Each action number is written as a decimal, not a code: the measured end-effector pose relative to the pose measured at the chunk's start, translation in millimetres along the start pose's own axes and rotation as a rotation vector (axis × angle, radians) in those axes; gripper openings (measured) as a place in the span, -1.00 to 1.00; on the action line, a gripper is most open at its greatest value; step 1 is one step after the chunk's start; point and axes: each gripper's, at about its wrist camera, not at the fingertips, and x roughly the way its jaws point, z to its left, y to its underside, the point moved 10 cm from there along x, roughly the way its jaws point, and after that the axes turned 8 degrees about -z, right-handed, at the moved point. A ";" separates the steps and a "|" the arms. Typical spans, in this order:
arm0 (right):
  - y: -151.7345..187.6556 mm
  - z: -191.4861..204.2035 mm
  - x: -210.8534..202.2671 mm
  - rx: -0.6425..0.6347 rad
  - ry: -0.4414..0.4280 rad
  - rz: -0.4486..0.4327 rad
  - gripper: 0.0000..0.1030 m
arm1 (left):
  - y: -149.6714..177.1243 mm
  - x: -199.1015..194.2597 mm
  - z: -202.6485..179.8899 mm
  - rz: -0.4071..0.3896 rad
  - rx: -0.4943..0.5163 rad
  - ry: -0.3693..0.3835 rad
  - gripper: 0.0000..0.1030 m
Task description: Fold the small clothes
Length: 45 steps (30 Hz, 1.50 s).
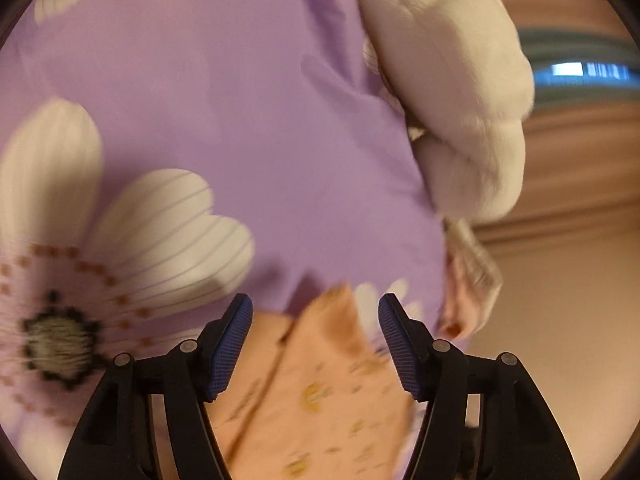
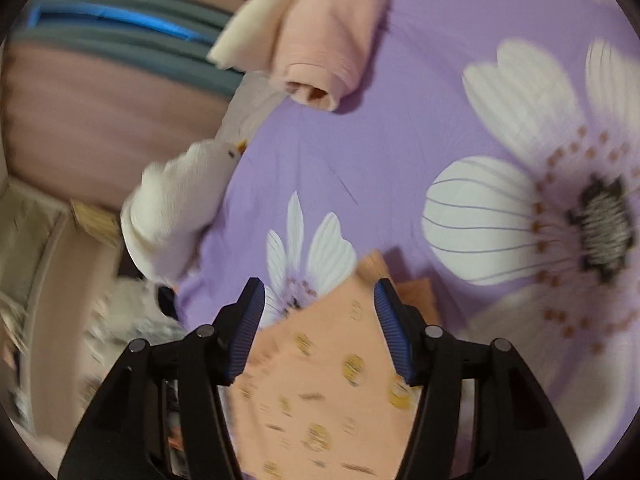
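Observation:
A small peach garment with yellow dots [image 1: 320,400] lies on a purple bedsheet with big white flowers [image 1: 240,120]. It also shows in the right wrist view [image 2: 328,392]. My left gripper [image 1: 315,340] is open, its blue pads on either side of the garment's top corner, just above it. My right gripper [image 2: 319,328] is open too, straddling another edge of the same garment. Whether the pads touch the cloth is blurred.
A white plush toy [image 1: 452,92] lies at the bed's edge, also in the right wrist view [image 2: 176,216]. A rolled pink and cream garment [image 2: 320,40] lies farther up the sheet [image 2: 400,140]. Beyond the bed edge is a beige floor [image 1: 560,300].

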 end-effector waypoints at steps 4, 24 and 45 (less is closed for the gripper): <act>26.1 14.3 -21.8 -0.194 0.013 0.014 -0.15 | 30.7 -21.7 -5.4 0.029 0.220 -0.021 0.24; 127.6 -30.8 -74.0 -0.437 0.173 0.119 -0.23 | 135.5 -56.7 13.7 0.205 0.390 0.062 -0.03; 126.7 -53.5 -85.2 -0.485 0.329 0.098 -0.85 | 148.3 -71.8 45.4 0.269 0.461 -0.098 -0.94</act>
